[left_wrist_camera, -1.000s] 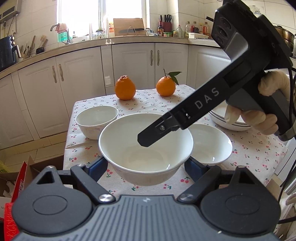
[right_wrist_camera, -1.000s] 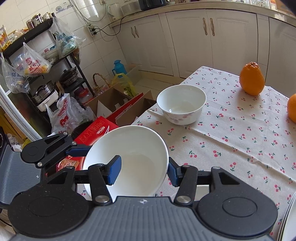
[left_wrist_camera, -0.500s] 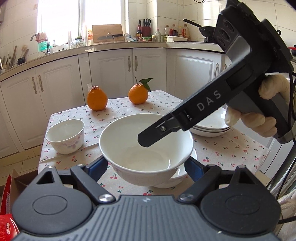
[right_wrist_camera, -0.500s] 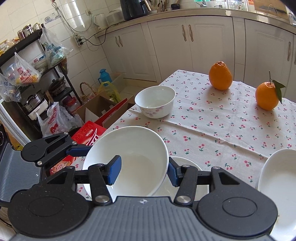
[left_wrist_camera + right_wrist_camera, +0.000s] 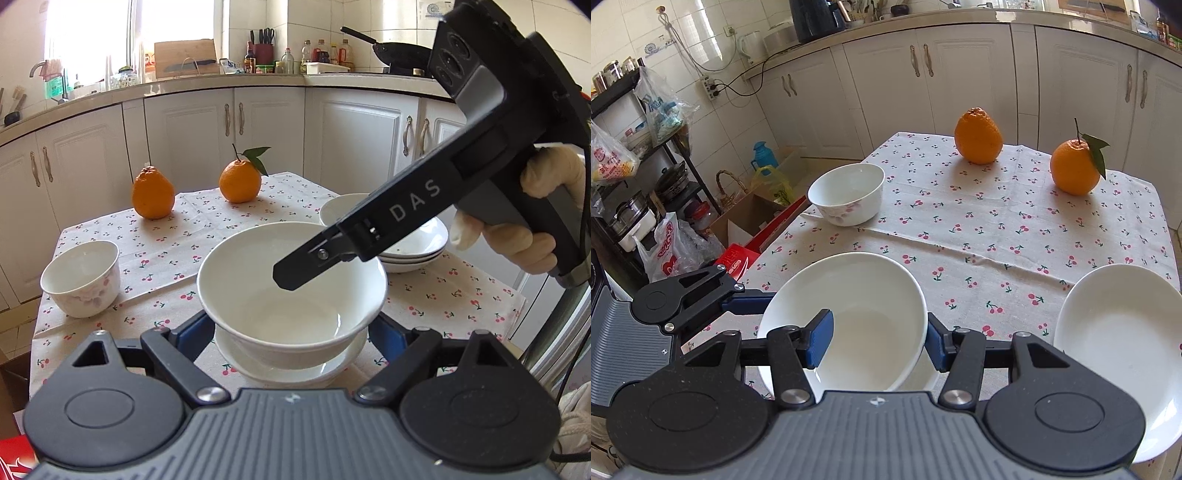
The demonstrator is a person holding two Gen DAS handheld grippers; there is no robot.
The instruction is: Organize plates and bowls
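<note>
Your two grippers, left [image 5: 291,332] and right [image 5: 877,341], both clamped on the white bowl [image 5: 291,291], have carried it from beside the second bowl [image 5: 291,369] to directly over it, ready to nest.

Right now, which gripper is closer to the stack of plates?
Right. The right gripper grips the large bowl by the rim nearest the stack of plates; the left gripper holds the bowl's opposite side, farther away.

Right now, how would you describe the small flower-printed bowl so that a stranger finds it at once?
Find the table with the cherry-print cloth. The small bowl stands alone near the cloth's left edge, apart from the two oranges. Unlike the plain wide bowls, it is deep, with a faint floral print.
</note>
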